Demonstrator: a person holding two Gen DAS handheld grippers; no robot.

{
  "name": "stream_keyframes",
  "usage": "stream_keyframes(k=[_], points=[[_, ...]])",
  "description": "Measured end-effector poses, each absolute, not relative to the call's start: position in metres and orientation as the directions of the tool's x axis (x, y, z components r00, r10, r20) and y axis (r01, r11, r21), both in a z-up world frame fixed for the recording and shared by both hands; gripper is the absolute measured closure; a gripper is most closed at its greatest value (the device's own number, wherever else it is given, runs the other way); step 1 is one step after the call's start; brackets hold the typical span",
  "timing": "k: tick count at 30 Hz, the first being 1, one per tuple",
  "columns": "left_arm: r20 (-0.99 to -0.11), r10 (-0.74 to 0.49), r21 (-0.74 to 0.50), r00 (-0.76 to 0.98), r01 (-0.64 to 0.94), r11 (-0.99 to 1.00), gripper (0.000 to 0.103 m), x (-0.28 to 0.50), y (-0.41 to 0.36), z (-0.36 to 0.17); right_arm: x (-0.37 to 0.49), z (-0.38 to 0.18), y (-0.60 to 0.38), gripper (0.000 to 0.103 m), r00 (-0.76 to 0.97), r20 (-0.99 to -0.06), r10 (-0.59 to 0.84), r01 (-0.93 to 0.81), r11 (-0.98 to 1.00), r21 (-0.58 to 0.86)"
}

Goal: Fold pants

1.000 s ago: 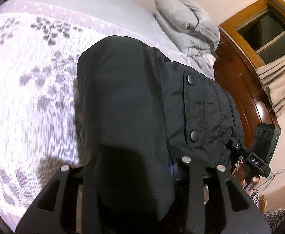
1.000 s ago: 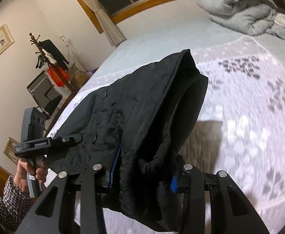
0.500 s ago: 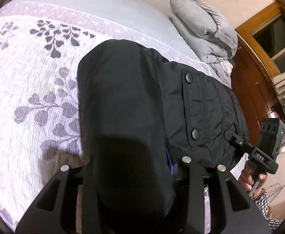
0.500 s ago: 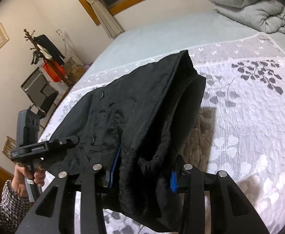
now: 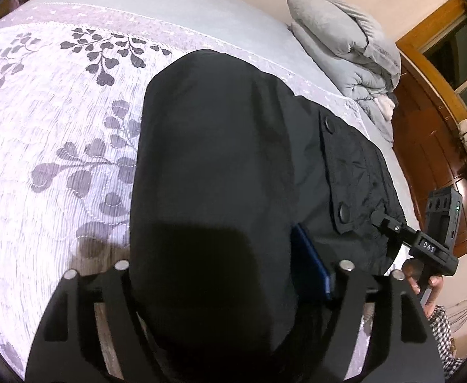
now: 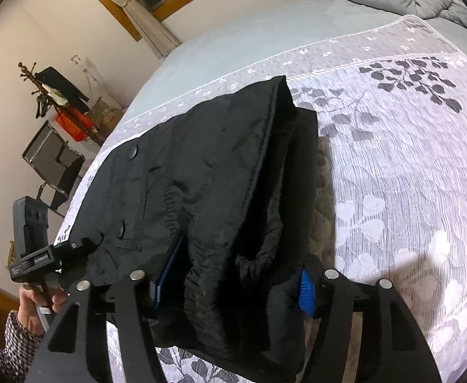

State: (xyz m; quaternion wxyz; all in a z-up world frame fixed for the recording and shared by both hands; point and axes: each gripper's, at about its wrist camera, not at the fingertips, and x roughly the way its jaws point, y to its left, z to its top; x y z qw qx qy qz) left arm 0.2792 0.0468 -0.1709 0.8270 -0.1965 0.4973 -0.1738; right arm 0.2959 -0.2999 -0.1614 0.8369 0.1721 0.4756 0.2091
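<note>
Both grippers have just been opening their jaws, and the blue pads that pinched the cloth half a second ago now stand away from it; the leaf-patterned bedspread [image 5: 57, 146] also fills more of each view than it did a second ago.

From the left wrist view, the black pants [image 5: 220, 166] lie folded on the bedspread, filling the centre and lower middle of the frame, with a snap-buttoned pocket flap at right of centre. The left gripper [image 5: 230, 274] has its jaws spread wide; the fold of cloth sits between them, and a blue pad [image 5: 313, 261] shows at the lower right, angled clear of the fabric. The left-side pad is hidden by cloth.

From the right wrist view, the pants [image 6: 207, 172] run from the upper middle down to the lower centre, the elastic waistband bunched between the fingers. The right gripper [image 6: 233, 282] is also parted, with blue pads either side of the waistband and a slight gap at each, so it holds nothing firmly.

A grey quilt [image 5: 345, 41] is heaped at the upper right of the left view. A hand [image 6: 38, 300] in a checked sleeve grips the other handle at the lower left of the right view.
</note>
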Motion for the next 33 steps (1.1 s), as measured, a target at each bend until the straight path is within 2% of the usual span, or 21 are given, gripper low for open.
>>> stream_keyframes(k=[8, 17, 24, 25, 27, 31, 33], points=[[-0.762, -0.461, -0.478, 0.454, 0.085, 0.874, 0.017, 0.259, 0.055, -0.173, 0.278, -0.17, -0.321, 0.032, 0.483, -0.721, 0.498, -0.144, 0.857, 0.495], [-0.755, -0.453, -0.497, 0.474, 0.037, 0.867, 0.016, 0.241, 0.067, -0.169, 0.26, -0.164, -0.336, 0.03, 0.521, -0.684, 0.511, -0.109, 0.834, 0.54], [-0.753, -0.345, -0.392, 0.56, 0.039, 0.919, 0.012, 0.208, 0.064, -0.126, 0.223, -0.111, -0.337, 0.03, 0.638, -0.68, 0.363, -0.084, 0.91, 0.406], [-0.752, -0.338, -0.383, 0.566, 0.042, 0.923, 0.011, 0.203, 0.062, -0.121, 0.214, -0.103, -0.333, 0.028, 0.648, -0.68, 0.343, -0.085, 0.92, 0.383], [-0.759, -0.315, -0.358, 0.57, 0.038, 0.933, 0.011, 0.19, 0.057, -0.111, 0.2, -0.093, -0.326, 0.016, 0.66, -0.69, 0.296, -0.066, 0.938, 0.339], [-0.787, -0.248, -0.292, 0.566, 0.013, 0.956, 0.009, 0.171, 0.049, -0.097, 0.175, -0.082, -0.312, 0.016, 0.663, -0.699, 0.267, -0.054, 0.949, 0.312], [-0.797, -0.2, -0.241, 0.57, 0.005, 0.971, 0.009, 0.159, 0.045, -0.09, 0.166, -0.077, -0.305, 0.011, 0.67, -0.705, 0.231, -0.049, 0.962, 0.269]])
